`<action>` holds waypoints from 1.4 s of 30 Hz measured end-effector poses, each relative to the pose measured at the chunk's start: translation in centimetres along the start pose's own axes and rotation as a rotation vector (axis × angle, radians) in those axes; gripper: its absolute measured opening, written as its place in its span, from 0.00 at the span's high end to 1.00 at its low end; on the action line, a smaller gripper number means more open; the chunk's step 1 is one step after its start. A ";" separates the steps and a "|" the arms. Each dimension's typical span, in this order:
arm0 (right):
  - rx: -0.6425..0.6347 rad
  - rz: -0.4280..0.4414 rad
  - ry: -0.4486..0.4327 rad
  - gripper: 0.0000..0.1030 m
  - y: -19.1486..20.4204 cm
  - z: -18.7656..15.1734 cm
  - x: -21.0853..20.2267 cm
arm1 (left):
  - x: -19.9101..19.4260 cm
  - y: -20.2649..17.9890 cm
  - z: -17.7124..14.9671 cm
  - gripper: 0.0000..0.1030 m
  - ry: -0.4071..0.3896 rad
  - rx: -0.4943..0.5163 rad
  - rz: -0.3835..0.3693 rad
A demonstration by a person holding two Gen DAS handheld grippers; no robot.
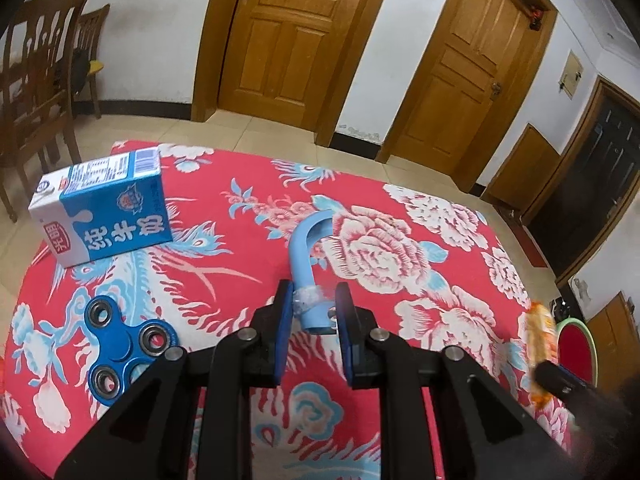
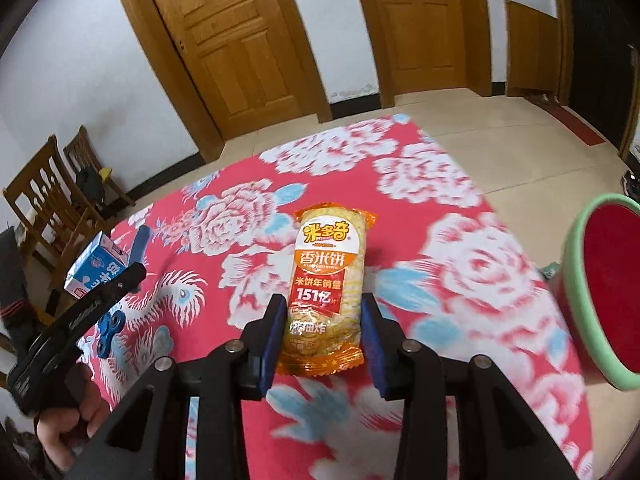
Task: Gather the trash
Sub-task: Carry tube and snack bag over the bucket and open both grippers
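An orange rice-cracker packet (image 2: 328, 264) sits between the blue pads of my right gripper (image 2: 326, 320), which is shut on its lower half and holds it over the red floral tablecloth (image 2: 460, 280). My left gripper (image 1: 316, 308) is shut on one end of a light-blue curved hook (image 1: 304, 248) wrapped with clear tape; the rest of the hook lies on the cloth. A blue-and-white milk carton (image 1: 108, 208) lies at the table's far left. In the left wrist view the right gripper (image 1: 560, 384) and its packet (image 1: 540, 344) show blurred at the right edge.
A blue fidget spinner (image 1: 124, 348) lies on the cloth left of my left gripper. A red basin with a green rim (image 2: 572, 280) stands off the table's right edge. Wooden chairs (image 1: 36, 80) stand far left; two wooden doors (image 1: 288, 40) are behind.
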State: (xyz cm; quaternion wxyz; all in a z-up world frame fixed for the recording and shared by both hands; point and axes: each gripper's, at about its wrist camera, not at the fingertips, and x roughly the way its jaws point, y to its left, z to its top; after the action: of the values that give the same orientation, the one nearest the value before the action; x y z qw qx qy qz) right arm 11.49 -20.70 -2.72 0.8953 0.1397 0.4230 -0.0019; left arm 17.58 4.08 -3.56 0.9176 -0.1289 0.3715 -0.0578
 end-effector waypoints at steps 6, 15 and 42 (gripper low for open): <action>0.070 -0.049 -0.032 0.61 -4.7 -1.1 -3.2 | -1.3 -1.8 0.1 0.80 -0.007 0.065 -0.018; 0.187 -0.077 -0.050 0.61 -10.5 -3.4 -6.0 | -3.9 -5.0 -0.3 0.80 -0.002 0.136 -0.047; 0.424 -0.150 -0.155 0.61 -22.7 -5.1 -10.7 | -3.8 -19.9 -3.4 0.80 0.127 0.329 -0.274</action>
State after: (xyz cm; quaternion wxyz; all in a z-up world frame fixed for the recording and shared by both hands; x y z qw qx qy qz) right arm -2.00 -42.43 -3.38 0.8731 0.2920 0.3525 -0.1680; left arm 12.22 -14.92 2.18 0.8846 -0.0230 0.3933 -0.2496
